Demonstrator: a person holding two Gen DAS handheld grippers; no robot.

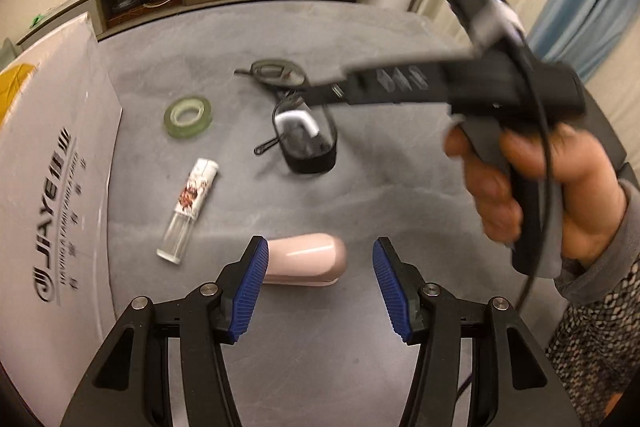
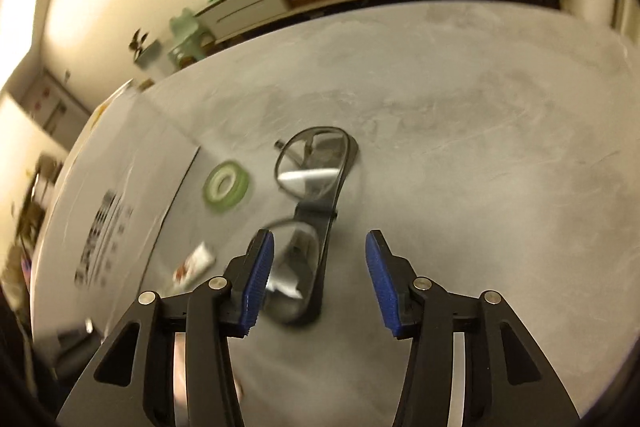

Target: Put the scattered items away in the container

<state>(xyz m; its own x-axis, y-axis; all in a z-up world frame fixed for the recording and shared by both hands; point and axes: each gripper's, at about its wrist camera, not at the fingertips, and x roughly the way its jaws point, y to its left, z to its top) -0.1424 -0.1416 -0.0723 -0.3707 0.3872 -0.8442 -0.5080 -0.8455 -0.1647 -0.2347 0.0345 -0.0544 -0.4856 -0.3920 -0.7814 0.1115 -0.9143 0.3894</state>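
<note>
Two hand-held claws are seen poised over a grey bench [image 1: 400, 167] strewn with small items, none yet gathered. The left claw [image 1: 318, 287] is held low with its blue pads spread wide and empty, apparently lined up on a pink case [image 1: 306, 259] lying on its side just ahead, partly behind the left pad. The right claw [image 2: 320, 283], equally wide and empty, is aimed at a pair of dark-framed glasses [image 2: 316, 195] resting lenses-up on the bench, the nearer lens sitting beside its left pad; a grasp appears to be in preparation. In the left view, a hand [image 1: 532, 183] is seen gripping the right tool's handle above the glasses. A green tape roll [image 1: 188, 117] and a white printed lighter [image 1: 190, 205] lie apart nearby. A white lettered sheet [image 1: 52, 163] borders the bench's left side; whether it belongs to the container cannot be told.
</note>
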